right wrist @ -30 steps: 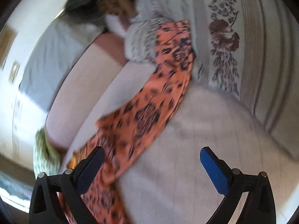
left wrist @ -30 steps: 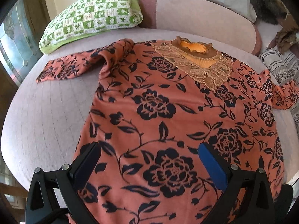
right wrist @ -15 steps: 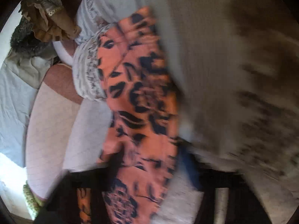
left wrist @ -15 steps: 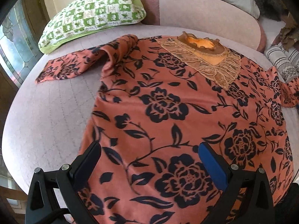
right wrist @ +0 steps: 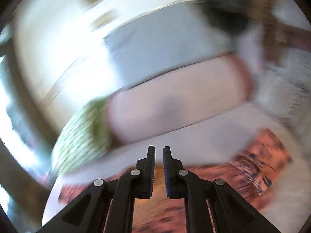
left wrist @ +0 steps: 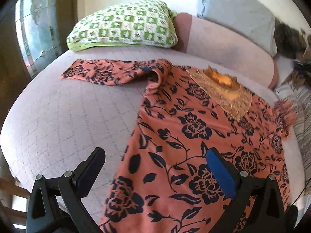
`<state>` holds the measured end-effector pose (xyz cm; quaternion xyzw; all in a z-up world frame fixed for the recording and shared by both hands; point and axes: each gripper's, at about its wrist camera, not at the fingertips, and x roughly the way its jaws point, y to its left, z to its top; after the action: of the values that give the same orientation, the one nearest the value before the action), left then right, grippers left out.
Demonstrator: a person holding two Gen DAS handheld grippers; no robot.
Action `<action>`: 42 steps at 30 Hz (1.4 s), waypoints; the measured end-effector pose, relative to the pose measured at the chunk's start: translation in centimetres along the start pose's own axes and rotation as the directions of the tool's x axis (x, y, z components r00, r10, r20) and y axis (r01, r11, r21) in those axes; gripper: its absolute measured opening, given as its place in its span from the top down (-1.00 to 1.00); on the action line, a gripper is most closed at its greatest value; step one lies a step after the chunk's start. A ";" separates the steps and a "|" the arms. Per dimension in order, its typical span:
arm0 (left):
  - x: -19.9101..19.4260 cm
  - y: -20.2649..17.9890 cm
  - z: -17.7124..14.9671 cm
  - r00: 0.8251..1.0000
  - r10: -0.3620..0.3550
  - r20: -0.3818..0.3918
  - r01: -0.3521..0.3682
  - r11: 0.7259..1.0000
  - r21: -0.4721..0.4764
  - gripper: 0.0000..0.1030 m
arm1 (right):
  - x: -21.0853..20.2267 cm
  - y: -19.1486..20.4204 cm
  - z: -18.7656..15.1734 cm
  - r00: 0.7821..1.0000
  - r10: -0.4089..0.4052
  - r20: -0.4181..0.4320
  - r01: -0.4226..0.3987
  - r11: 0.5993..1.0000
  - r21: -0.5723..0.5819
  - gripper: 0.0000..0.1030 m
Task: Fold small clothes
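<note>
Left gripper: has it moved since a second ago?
Yes. The left gripper has shifted left: the green pillow sits nearer mid-view, and one finger now hangs over bare sofa beside the shirt.

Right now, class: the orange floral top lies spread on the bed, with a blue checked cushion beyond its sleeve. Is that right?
Not quite. The cushion is green and white checked, not blue, as the left wrist view shows. The orange floral top does lie spread on the bed, cushion beyond its sleeve.

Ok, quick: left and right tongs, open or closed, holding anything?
Left tongs: open, empty, above the blouse.
Right tongs: shut; fabric between them cannot be told.
</note>
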<state>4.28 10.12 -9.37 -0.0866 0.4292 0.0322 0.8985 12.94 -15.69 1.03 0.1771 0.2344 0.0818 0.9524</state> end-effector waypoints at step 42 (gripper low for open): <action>0.3 0.7 -0.4 1.000 -0.030 -0.006 0.030 0.999 0.037 -1.00 | 2.7 -2.8 6.4 0.997 0.020 -0.078 -0.011 0.994 0.113 0.74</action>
<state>4.05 10.71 -9.95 -0.0767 0.4310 0.0104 0.8990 18.59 -19.56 4.12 0.2287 0.2748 0.0828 0.9302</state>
